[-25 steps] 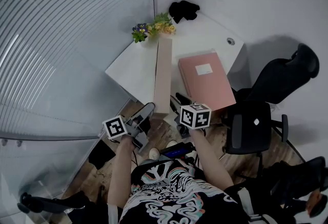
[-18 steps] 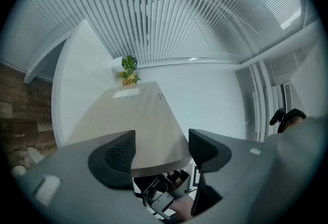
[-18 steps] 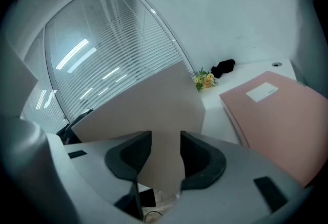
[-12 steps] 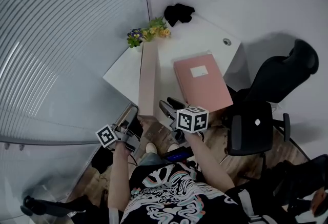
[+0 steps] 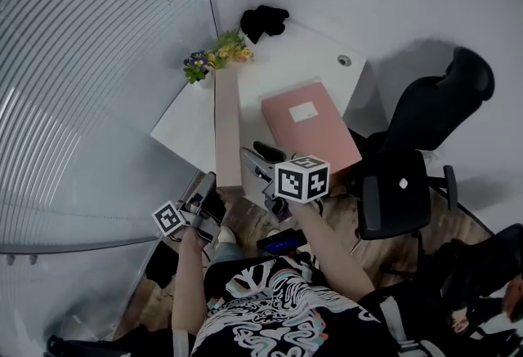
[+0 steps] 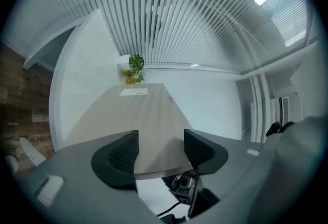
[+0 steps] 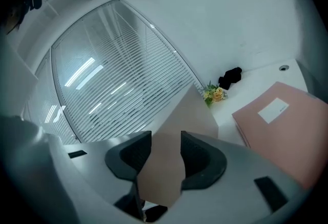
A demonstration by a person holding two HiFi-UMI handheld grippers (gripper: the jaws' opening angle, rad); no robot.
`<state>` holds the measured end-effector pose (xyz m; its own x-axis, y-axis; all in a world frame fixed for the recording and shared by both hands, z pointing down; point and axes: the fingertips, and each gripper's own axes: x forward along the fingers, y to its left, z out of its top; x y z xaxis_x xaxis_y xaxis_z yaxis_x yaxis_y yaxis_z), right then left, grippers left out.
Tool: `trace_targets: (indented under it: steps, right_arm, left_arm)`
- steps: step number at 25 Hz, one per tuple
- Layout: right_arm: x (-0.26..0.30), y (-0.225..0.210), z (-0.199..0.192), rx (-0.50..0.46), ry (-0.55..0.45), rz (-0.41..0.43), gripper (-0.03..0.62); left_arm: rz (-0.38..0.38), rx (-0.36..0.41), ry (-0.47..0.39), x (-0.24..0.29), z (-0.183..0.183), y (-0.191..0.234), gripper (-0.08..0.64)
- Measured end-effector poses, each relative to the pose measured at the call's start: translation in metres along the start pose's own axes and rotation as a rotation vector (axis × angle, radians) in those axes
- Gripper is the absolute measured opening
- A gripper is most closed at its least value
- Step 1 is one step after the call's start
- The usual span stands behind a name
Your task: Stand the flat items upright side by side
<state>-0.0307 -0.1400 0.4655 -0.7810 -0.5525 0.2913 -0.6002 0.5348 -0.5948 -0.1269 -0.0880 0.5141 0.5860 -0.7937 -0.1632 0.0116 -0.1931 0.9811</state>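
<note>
Clamping the near end of the long tan flat cardboard folder (image 5: pixel 227 127) between its dark pads, the right gripper (image 5: pixel 252 161) has its jaws closed on the folder's two faces, though they have just eased open a little. The right gripper view shows the board filling the gap from pad to pad. The folder is turned onto its long edge over the white desk (image 5: pixel 184 122) and is seen nearly edge-on from the head view; whether its lower edge touches the desktop cannot be told. Its long axis runs straight away from the person, from the gripped end overhanging the desk's front edge to the far corner beside the small bunch of yellow and purple flowers (image 5: pixel 214 60). The left gripper (image 5: pixel 204 194) hangs just left of and below that near end, its jaws apart and just now narrowing, with nothing pressed between the pads. Its view looks along the folder's left face. To the right of the tan folder, the pink flat folder with a white label (image 5: pixel 310 131) lies face up on the desk, pointing roughly the same way. The right hand looks nearer the pink folder, so the left would likely have to steady the tan one first.
</note>
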Motion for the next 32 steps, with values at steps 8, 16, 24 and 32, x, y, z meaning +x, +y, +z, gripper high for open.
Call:
trace_targets:
  steps: [8,16,24,32]
  right_arm:
    - [0.024,0.003,0.031,-0.003,0.058,-0.006,0.242]
    - [0.056,-0.013,0.073,-0.117,0.116,-0.151,0.258]
    - [0.105,-0.028,0.085,-0.136,0.186,-0.238,0.299]
    - [0.133,-0.041,0.089,-0.182,0.352,-0.319,0.341]
  left_arm:
    - [0.03,0.075,0.276,0.018,0.002,0.018,0.284]
    - [-0.086,-0.018,0.431,0.032,0.002,0.024,0.284]
    - [-0.113,-0.024,0.622,0.038,-0.001,0.033,0.262]
    - [-0.153,-0.025,0.743,0.044,-0.007,0.039,0.256]
